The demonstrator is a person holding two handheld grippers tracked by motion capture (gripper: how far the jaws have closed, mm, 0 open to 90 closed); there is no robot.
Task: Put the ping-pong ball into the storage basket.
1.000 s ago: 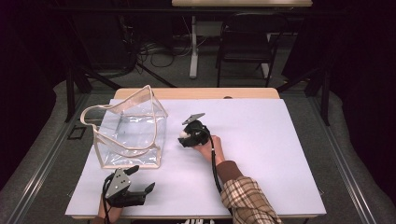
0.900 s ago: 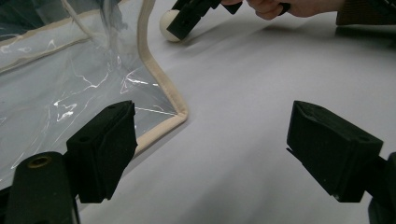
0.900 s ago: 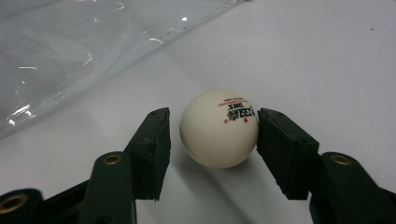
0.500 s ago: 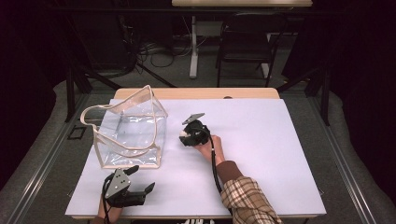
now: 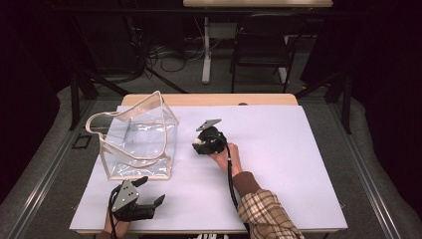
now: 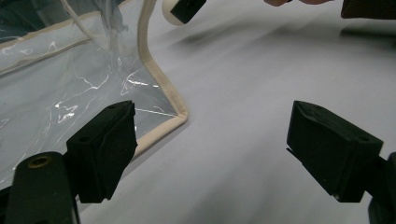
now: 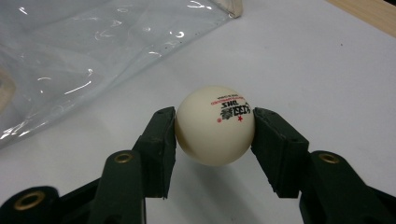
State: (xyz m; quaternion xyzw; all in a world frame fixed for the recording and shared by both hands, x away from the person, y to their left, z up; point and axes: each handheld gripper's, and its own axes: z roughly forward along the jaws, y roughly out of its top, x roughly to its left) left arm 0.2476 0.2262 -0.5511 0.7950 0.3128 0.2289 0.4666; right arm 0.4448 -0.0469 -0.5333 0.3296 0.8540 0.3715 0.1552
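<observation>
Gripping a ping-pong ball (image 7: 215, 125) near the table (image 5: 298, 164) centre, right gripper (image 7: 215, 140) apparently lifts it clear; left gripper (image 6: 224, 154) gapes empty at the front edge beside the clear bag (image 5: 142, 139).

clear bag (image 7: 93, 51) cut off by the right gripper view's top and left edges, ball (image 6: 173, 14) half hidden behind a jaw pad at the left gripper view's top edge, print on ball too small to read

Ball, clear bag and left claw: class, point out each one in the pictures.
ball (image 7: 215, 125), right gripper view, middle of its cream surface.
clear bag (image 5: 142, 137), high view, front transparent wall.
left claw (image 6: 210, 154), left gripper view, midway between its open black jaws.
</observation>
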